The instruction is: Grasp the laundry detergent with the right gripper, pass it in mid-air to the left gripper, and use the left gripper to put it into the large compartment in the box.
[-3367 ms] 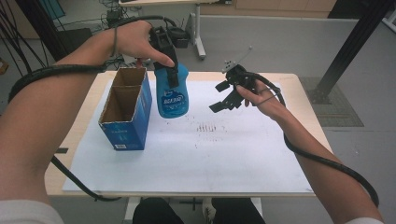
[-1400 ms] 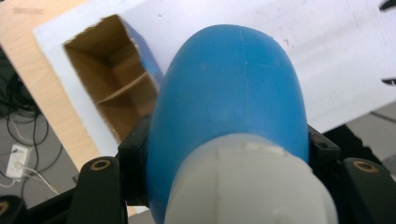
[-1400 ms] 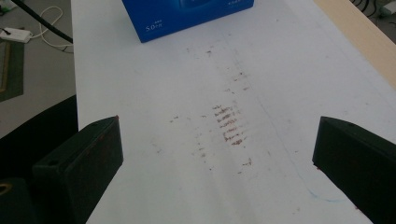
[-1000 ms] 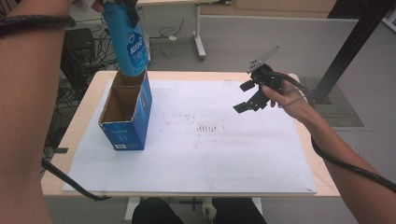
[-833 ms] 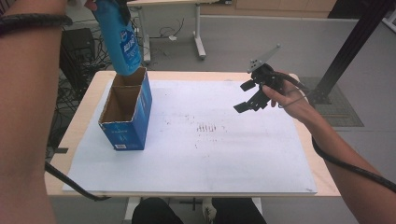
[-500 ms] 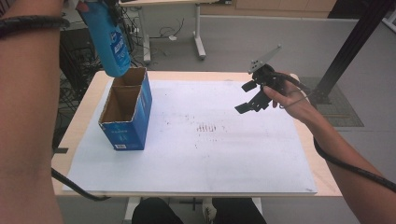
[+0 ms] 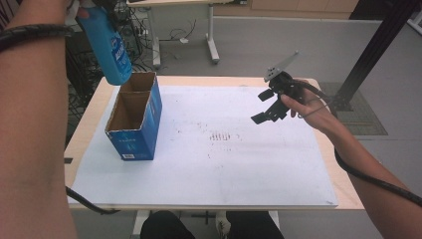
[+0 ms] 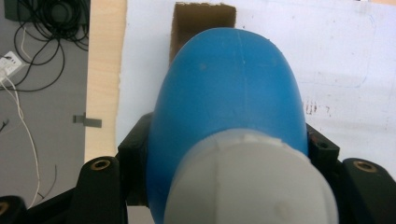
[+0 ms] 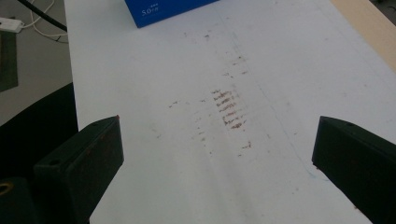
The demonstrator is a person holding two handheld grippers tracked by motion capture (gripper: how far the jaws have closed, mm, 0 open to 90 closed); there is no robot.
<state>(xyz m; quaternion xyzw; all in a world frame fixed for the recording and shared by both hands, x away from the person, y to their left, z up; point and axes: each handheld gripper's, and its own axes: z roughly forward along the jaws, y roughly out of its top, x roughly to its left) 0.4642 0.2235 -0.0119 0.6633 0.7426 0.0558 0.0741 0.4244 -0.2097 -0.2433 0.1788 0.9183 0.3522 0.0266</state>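
The white sheet (image 7: 209, 164) covers most of the table (image 7: 343, 184), with faint reddish scuff marks (image 7: 224, 136) near its middle.

The right gripper (image 7: 268, 105) hangs above the right part of the sheet, held in the person's right hand (image 7: 304, 102). Its jaws stand wide apart with nothing between them; in the right gripper view the scuff marks (image 9: 229, 109) lie on the sheet between the two jaws.

The blue cardboard box (image 7: 134, 117) stands on the left part of the sheet, its top open and divided into two compartments. Both compartments show bare cardboard inside.

The left gripper (image 8: 224, 158) is clamped on the blue bottle (image 7: 110, 47), one jaw on each side of the body just below the white cap (image 8: 247, 182). The bottle is held in the air, tilted, base down, above and just behind the far end of the box, clear of its rim. In the left gripper view the bottle's base points toward the far compartment (image 8: 203, 21).
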